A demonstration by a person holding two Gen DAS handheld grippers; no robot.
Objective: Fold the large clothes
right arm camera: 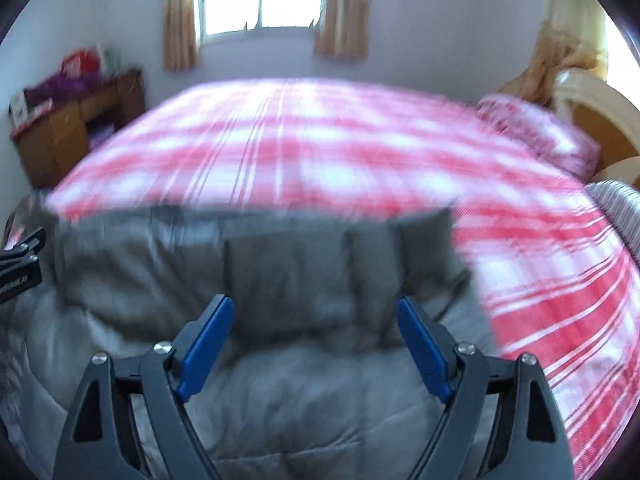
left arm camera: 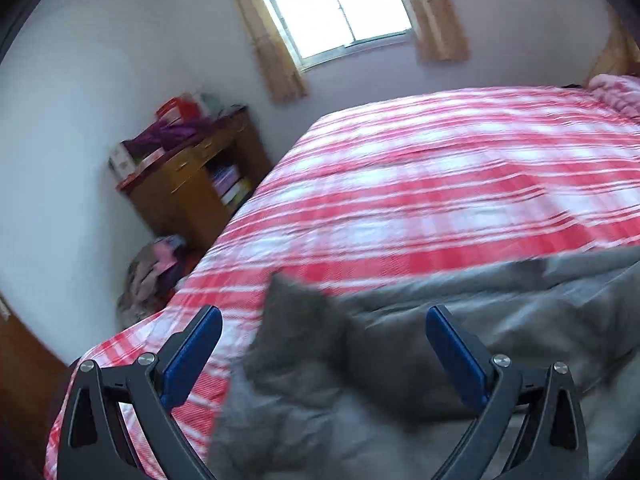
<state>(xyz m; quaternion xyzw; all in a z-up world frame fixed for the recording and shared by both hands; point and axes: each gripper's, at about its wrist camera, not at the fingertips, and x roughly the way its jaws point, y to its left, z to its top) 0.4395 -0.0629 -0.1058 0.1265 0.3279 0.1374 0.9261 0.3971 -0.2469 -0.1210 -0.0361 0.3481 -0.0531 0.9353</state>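
A large grey padded garment lies folded over on the near part of the bed, its darker upper layer on a paler lower layer. In the left wrist view the grey garment fills the lower right, with a corner sticking up near the middle. My left gripper hovers above that corner, open, its blue pads wide apart with nothing pressed between them. My right gripper stands open over the garment's middle, holding nothing. Part of the left gripper's frame shows at the left edge of the right wrist view.
A red and white plaid bedspread covers the bed. A pink pillow and a headboard are at the right. A wooden cabinet with clutter stands by the far left wall, a pile of clothes on the floor beside it.
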